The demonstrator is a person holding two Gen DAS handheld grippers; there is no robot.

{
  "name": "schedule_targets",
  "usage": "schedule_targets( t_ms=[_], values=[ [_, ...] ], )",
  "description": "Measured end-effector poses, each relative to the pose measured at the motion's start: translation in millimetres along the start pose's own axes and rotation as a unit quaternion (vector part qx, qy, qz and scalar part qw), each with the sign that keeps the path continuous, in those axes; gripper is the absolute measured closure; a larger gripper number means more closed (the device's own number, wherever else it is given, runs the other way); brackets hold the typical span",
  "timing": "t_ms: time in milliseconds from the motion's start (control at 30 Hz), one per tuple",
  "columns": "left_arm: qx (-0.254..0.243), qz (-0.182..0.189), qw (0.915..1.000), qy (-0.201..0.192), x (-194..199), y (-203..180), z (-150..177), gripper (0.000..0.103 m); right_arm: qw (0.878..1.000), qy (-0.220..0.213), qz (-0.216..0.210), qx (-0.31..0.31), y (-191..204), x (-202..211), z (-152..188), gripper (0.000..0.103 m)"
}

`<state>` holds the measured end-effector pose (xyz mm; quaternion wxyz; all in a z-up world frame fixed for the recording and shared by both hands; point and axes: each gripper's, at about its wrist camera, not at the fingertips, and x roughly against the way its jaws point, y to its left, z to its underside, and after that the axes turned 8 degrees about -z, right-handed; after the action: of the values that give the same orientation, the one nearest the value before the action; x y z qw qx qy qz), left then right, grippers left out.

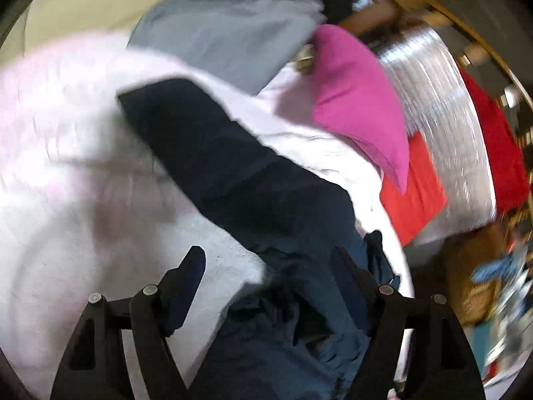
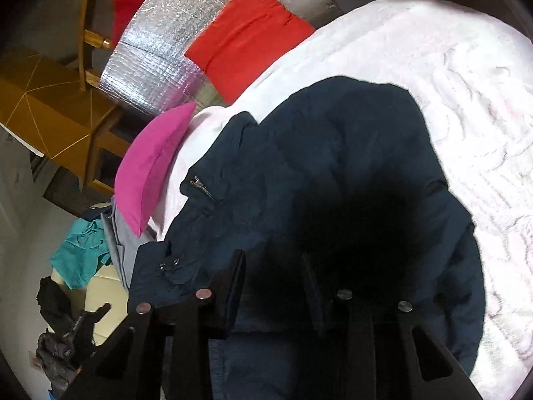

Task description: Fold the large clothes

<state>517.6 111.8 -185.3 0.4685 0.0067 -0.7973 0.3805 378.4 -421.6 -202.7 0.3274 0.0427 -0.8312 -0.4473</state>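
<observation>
on the pale fleecy blanket (image 2: 433,76) the navy jacket (image 2: 333,166) lies spread, likely flattened for folding. the left gripper (image 1: 266,280) hovers with jaws apart, fabric between them unpinched; the right gripper (image 2: 273,280) has jaws partly closed, its grip hidden in shadow.

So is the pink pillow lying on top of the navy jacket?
No, the pink pillow lies beside the navy jacket on the white blanket, with bare blanket showing between them.

Dark navy jacket (image 2: 333,173), crumpled, zipper and snaps showing, lies centre frame on white fluffy blanket (image 2: 466,83); sleeve stretches toward upper left in left wrist view.
</observation>
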Motion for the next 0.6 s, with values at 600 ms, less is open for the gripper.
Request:
schedule_targets(
  t_ms=[600],
  values=[
    [0.084, 0.055, 0.9949, -0.010, -49, 18, -24, 0.053, 1.000, 0.012, 0.005, 0.003, 2, -19, 4, 0.065]
  ],
)
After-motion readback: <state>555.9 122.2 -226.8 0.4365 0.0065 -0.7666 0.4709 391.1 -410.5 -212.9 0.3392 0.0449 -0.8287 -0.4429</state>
